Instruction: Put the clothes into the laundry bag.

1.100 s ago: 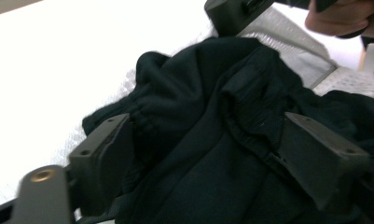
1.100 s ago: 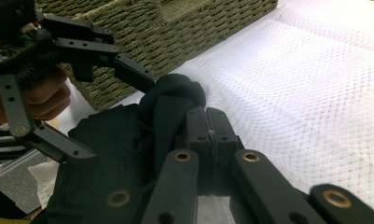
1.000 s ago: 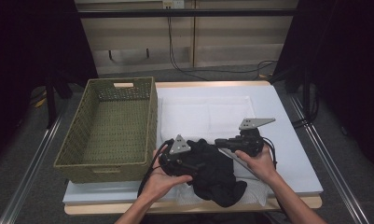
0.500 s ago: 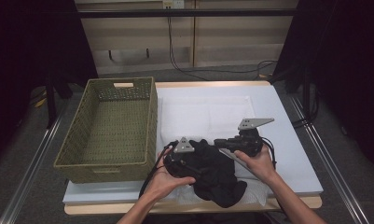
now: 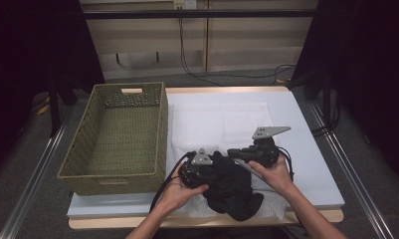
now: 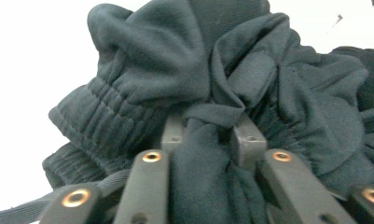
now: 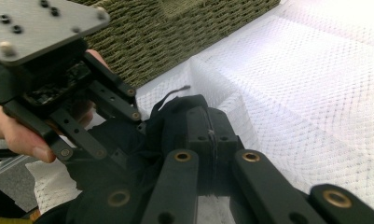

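Observation:
A dark sweat garment (image 5: 234, 191) lies crumpled on the white mesh cloth (image 5: 222, 119) near the table's front edge. My left gripper (image 5: 217, 167) reaches into it from the left. In the left gripper view its jaws have just been closing, and the left gripper (image 6: 210, 135) pinches a fold of the garment (image 6: 175, 60) between its pads. My right gripper (image 5: 233, 152) comes in from the right, opposite the left one. In the right gripper view the right gripper (image 7: 208, 133) stands shut with the garment's edge (image 7: 170, 116) bunched at its tips.
A woven green basket (image 5: 159, 129), with nothing inside, stands on the left of the table, close beside the left hand; its wall (image 7: 175, 28) fills the back of the right gripper view. The pale table top (image 5: 306, 129) extends right and behind.
The left gripper has edged right into the garment and its jaws have closed on a fold. The right hand and gripper have kept still.

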`<state>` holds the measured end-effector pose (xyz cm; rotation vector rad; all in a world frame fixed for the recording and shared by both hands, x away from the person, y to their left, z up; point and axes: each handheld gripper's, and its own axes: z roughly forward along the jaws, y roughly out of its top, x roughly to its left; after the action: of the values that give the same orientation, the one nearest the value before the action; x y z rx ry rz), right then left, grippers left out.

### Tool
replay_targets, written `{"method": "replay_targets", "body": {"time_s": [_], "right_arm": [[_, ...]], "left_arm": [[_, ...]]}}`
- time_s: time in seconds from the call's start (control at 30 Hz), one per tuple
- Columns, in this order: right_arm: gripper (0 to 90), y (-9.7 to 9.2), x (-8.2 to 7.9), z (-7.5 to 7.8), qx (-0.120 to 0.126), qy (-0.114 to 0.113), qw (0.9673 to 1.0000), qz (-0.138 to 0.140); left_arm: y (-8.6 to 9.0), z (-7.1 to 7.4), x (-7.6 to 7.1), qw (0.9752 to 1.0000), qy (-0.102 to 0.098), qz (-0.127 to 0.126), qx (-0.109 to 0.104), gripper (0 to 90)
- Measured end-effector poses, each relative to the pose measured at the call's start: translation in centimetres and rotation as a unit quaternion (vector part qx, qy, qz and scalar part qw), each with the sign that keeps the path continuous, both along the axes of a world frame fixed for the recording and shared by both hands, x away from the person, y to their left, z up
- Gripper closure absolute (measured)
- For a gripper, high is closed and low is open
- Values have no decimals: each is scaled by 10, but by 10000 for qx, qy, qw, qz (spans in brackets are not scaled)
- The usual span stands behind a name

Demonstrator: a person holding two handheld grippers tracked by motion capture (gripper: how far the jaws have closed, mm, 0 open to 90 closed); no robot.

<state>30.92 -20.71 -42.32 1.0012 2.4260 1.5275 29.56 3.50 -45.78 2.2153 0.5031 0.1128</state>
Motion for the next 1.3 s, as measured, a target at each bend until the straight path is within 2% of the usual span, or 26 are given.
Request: {"method": "replay_targets", "body": {"time_s": [0.17, 0.33, 0.37, 0.4, 0.47, 0.53, 0.6, 0.63, 0.67, 0.83, 0.87, 1.07, 1.13, 1.17, 1.27, 1.3], "right_arm": [[898, -4, 1, 2, 92, -8, 9999, -67], [898, -4, 1, 3, 109, -18, 9999, -98], [898, -4, 1, 3, 111, -34, 9999, -92], [898, -4, 0, 4, 122, -34, 9999, -91], [898, -4, 1, 4, 133, -55, 9998, -106], [898, -4, 1, 5, 158, -66, 9998, -109], [898, -4, 0, 6, 225, -153, 9996, -104], [899, -4, -1, 8, 235, -187, 9995, -109], [898, -4, -2, 10, 263, -230, 9993, -116], [899, -2, -2, 12, 315, -224, 9992, -72], [898, -2, -3, 12, 327, -228, 9992, -68], [899, -1, -6, 18, 364, -300, 9989, -57], [899, -1, -7, 20, 363, -317, 9988, -30], [898, -1, -8, 21, 386, -320, 9987, -21], [898, -1, -9, 21, 374, -323, 9988, -21], [899, -1, -9, 21, 370, -324, 9988, -18]], "left_arm": [[-2, 9, -3, 9999, -32, -59, -143, 768], [-8, 15, -4, 9995, -116, -241, -172, 774], [-11, 16, -5, 9994, -105, -234, -248, 774], [-13, 18, -5, 9993, -154, -290, -175, 774], [-15, 20, -5, 9992, -130, -290, -255, 774], [-18, 23, -5, 9992, -174, -303, -209, 774], [-20, 24, -4, 9989, -156, -352, -280, 775], [-21, 25, -4, 9988, -193, -388, -215, 774], [-23, 26, -4, 9989, -150, -360, -276, 774], [-34, 30, -7, 9982, -217, -518, -211, 775], [-35, 31, -7, 9985, -227, -489, -130, 775], [-37, 28, -2, 9990, -157, -377, -188, 775], [-37, 24, 0, 9993, -151, -340, -102, 775], [-36, 19, 4, 9997, -91, -222, -60, 775], [-36, 16, 7, 9998, -27, -195, -26, 775], [-36, 14, 8, 9998, -54, -197, 65, 775]]}}
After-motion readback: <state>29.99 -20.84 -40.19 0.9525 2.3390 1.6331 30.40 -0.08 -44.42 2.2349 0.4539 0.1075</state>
